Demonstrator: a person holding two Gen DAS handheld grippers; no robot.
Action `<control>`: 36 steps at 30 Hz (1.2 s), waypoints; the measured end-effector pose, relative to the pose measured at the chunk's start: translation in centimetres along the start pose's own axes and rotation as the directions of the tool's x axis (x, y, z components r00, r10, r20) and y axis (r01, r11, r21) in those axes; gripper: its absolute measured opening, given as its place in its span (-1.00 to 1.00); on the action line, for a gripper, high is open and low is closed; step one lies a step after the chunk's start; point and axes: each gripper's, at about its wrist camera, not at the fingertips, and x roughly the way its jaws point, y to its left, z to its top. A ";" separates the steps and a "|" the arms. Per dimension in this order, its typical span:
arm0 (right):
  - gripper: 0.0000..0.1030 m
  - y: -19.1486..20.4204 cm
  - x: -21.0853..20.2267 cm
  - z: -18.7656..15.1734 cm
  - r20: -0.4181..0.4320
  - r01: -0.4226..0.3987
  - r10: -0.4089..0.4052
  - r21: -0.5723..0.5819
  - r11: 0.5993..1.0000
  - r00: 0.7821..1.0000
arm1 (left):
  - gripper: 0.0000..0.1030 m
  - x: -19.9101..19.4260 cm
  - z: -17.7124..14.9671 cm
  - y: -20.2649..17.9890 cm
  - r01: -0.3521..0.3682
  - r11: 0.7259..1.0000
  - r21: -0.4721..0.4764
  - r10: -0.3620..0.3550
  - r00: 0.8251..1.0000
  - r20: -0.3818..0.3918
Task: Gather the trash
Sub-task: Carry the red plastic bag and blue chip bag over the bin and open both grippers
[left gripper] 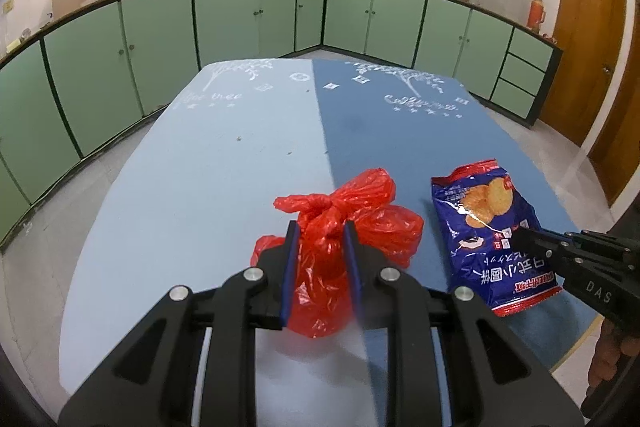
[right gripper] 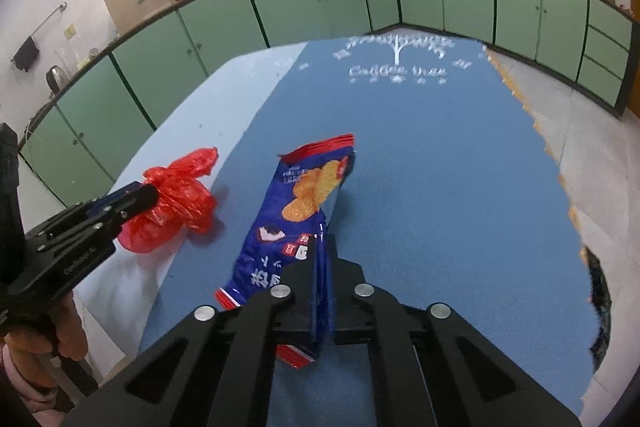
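My left gripper (left gripper: 319, 227) is clamped on the knotted red plastic bag (left gripper: 344, 223) — the blue pads (left gripper: 289, 267) squeeze its gathered neck just below the knot, and the bulging body of the bag hangs between and beneath the fingers. It sits near the seam where the tablecloth (left gripper: 224, 163) changes from light blue on the left to dark blue on the right. My right gripper (right gripper: 320, 267) is pinched tight on the blue snack packet (right gripper: 298, 223), gripping it along one long edge near its lower, near end; the packet stands tilted on edge, its torn red-trimmed top pointing to the far side. The packet is over the dark blue half, just right of the red bag. Green kitchen cabinets (left gripper: 248, 15) run along the far wall.
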 end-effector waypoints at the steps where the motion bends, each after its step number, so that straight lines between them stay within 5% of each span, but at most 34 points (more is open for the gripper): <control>1: -0.93 0.0 -0.3 0.2 0.007 0.006 -0.006 -0.002 1.000 1.000 | -0.60 -0.2 0.2 -0.3 0.008 1.000 0.004 -0.008 1.000 0.005; 13: -0.94 -4.0 -7.4 1.6 0.111 0.144 -0.152 0.076 0.987 0.982 | -0.60 -1.1 2.7 -6.4 0.140 0.987 0.076 -0.143 0.989 0.038; 36: -0.94 -12.5 -17.6 -0.1 0.207 0.347 -0.406 0.270 0.898 0.890 | -0.61 -2.2 4.8 -21.8 0.376 0.889 0.262 -0.398 0.917 0.035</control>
